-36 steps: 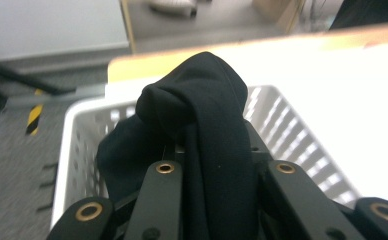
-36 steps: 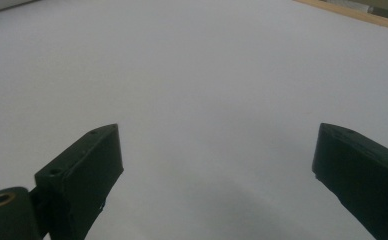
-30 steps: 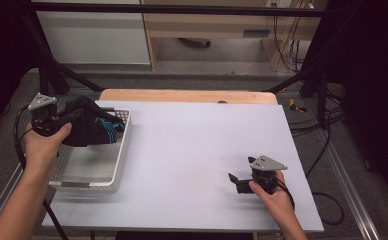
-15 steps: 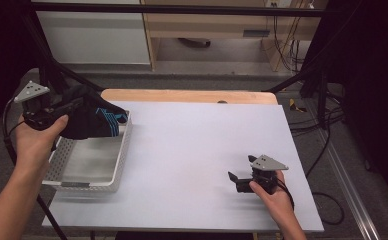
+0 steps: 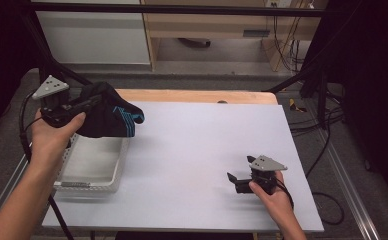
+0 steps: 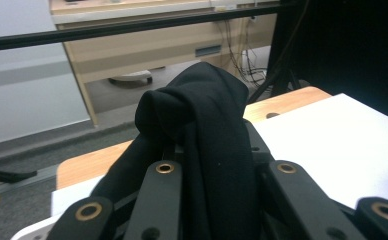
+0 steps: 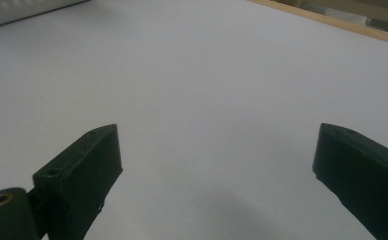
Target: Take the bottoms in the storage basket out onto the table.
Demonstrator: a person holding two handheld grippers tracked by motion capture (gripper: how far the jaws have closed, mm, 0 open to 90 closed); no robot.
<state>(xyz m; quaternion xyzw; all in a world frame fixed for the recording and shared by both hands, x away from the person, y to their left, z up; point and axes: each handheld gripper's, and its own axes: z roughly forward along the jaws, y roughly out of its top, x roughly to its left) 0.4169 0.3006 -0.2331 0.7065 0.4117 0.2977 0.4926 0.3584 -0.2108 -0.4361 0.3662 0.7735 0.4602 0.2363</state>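
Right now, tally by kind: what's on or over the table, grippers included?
Grippers: 2, left gripper shut on the cloth, right gripper open
Black cloth: 1, held above the basket
White basket: 1
Total: 4

Table surface: a white sheet [image 5: 197,160] covers nearly the whole tabletop.
Far edge: a strip of bare light wood [image 5: 192,96] shows beyond the sheet.
Left edge: a white perforated basket [image 5: 113,172] stands on the sheet, its bottom bare.
Right near corner: the right gripper [image 5: 238,181] rests on the sheet, jaws apart.
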